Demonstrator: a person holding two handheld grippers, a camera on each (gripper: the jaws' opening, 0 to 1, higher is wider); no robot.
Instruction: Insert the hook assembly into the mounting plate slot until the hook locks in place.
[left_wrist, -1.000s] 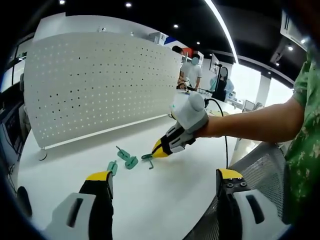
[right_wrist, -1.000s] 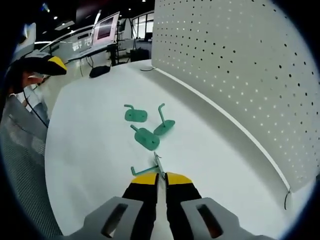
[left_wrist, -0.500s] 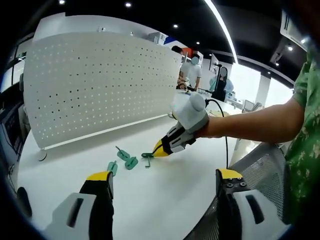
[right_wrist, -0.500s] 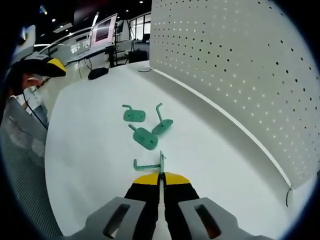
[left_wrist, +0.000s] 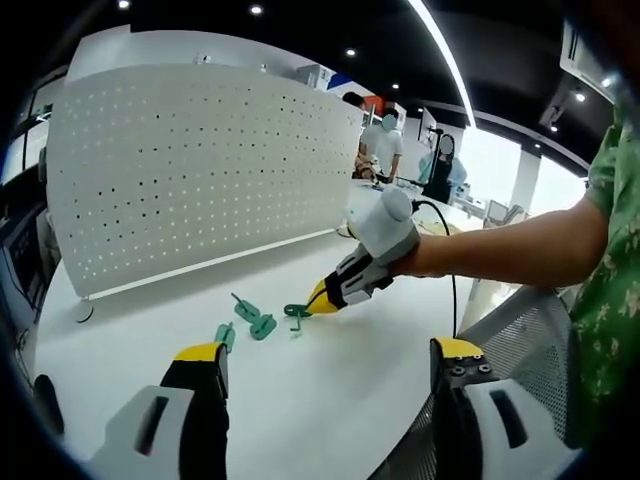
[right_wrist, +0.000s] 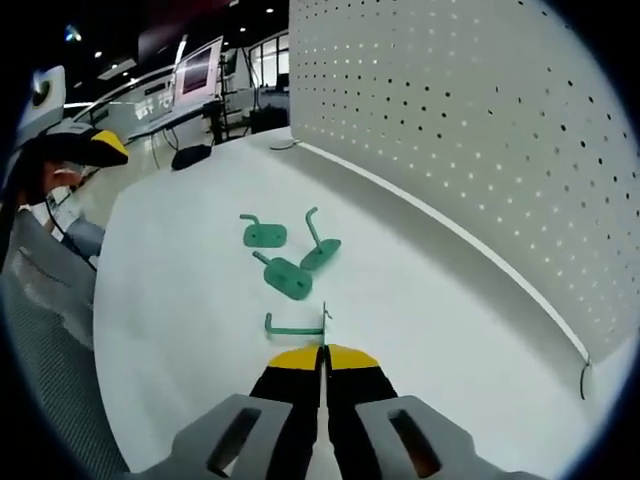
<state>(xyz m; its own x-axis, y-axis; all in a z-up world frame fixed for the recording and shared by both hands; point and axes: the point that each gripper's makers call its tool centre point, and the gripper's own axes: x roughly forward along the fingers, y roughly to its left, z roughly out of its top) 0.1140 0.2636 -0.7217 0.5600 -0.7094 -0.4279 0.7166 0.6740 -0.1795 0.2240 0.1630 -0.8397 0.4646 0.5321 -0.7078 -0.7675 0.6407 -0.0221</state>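
Observation:
My right gripper (right_wrist: 323, 352) is shut on the plate edge of a green hook (right_wrist: 292, 327), held just above the white table. In the left gripper view that right gripper (left_wrist: 318, 303) shows with the held hook (left_wrist: 296, 312) at its yellow tips. Three more green hooks lie on the table: one (right_wrist: 264, 235) at the left, one (right_wrist: 320, 246) to its right, one (right_wrist: 285, 277) nearest my tips. The white perforated mounting plate (right_wrist: 480, 150) stands upright along the table's far side, also the mounting plate (left_wrist: 200, 170). My left gripper (left_wrist: 322, 358) stands open, well back from the hooks.
The white table (left_wrist: 300, 390) reaches a mesh edge (left_wrist: 510, 330) on the right of the left gripper view. A person's arm and green sleeve (left_wrist: 600, 250) come in from the right. People stand in the background (left_wrist: 385, 140). Monitors (right_wrist: 200, 65) stand far off.
My right gripper has closed fully on the hook and lifted it slightly off the table, turning it level. The left gripper has stayed put.

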